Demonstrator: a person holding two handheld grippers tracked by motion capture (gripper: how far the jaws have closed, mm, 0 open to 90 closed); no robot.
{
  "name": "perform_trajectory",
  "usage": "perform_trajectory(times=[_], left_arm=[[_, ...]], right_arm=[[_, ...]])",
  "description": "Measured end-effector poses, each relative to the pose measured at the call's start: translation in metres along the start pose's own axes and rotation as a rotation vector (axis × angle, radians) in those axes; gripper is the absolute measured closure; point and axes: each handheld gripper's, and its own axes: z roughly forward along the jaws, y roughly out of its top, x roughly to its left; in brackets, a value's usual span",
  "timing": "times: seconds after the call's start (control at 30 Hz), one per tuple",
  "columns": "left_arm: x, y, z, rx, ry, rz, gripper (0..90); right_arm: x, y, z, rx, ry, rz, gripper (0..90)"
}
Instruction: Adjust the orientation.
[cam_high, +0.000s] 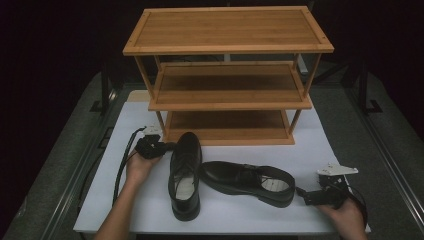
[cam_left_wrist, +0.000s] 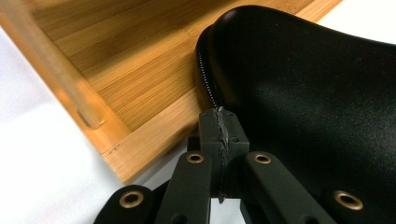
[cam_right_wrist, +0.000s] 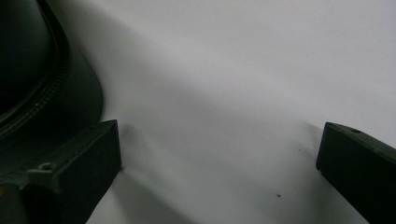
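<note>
High view: a three-tier wooden rack (cam_high: 227, 75) is standing at the upper centre of the frame on a white table (cam_high: 320, 150). Two black shoes are lying in front of it. The left shoe (cam_high: 185, 175) is being shown lengthwise, toe toward the rack's bottom shelf. The right shoe (cam_high: 247, 182) is lying crosswise at centre, its toe just beside the left shoe and its heel toward the lower right. The left gripper (cam_high: 167, 146) is being held at centre left, its tip at the left shoe's toe. The right gripper (cam_high: 300, 192) is being held at lower right, just beside the right shoe's heel.

Left gripper view: the jaws are being held pressed together, with nothing between them. Their tip is touching the welt of the left shoe (cam_left_wrist: 303, 93), which is occupying the right of the frame. The rack's bottom shelf (cam_left_wrist: 130, 70) is being seen at upper left, with the shoe's toe against its edge.

Right gripper view: the jaws are being held spread wide over bare table (cam_right_wrist: 224, 93), with nothing between them. The right shoe's heel (cam_right_wrist: 42, 84) is being seen at upper left, just beside the left-hand jaw; contact cannot be told.
</note>
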Motion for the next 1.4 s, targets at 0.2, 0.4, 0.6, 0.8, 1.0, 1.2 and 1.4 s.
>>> perform_trajectory(times=[0.2, 0.4, 0.6, 0.8, 1.0, 1.2, 1.4], left_arm=[[-0.006, 0.009, 0.009, 0.010, 0.000, 0.026, 90.0], [-0.006, 0.007, 0.008, 0.013, -0.001, 0.016, 90.0], [-0.006, 0.000, -0.009, 0.004, 0.013, 0.009, 90.0], [-0.009, -0.013, -0.040, -0.006, 0.041, -0.018, 90.0], [-0.017, -0.031, -0.065, -0.002, 0.070, -0.033, 90.0], [-0.026, -0.054, -0.091, 0.005, 0.106, -0.048, 78.5], [-0.044, -0.059, -0.110, -0.020, 0.063, -0.052, 78.5]], right_arm=[[0.000, 0.000, 0.000, -0.001, 0.000, 0.001, 0.0], [0.000, 0.000, 0.000, -0.002, 0.001, 0.002, 0.0], [0.000, 0.000, 0.000, -0.002, 0.001, 0.001, 0.0], [0.000, 0.000, 0.000, -0.002, 0.000, 0.001, 0.0], [0.000, 0.000, 0.000, 0.000, 0.001, 0.003, 0.0], [0.000, 0.000, 0.000, -0.002, 0.001, 0.001, 0.0], [0.000, 0.000, 0.000, -0.001, 0.001, 0.003, 0.0]])
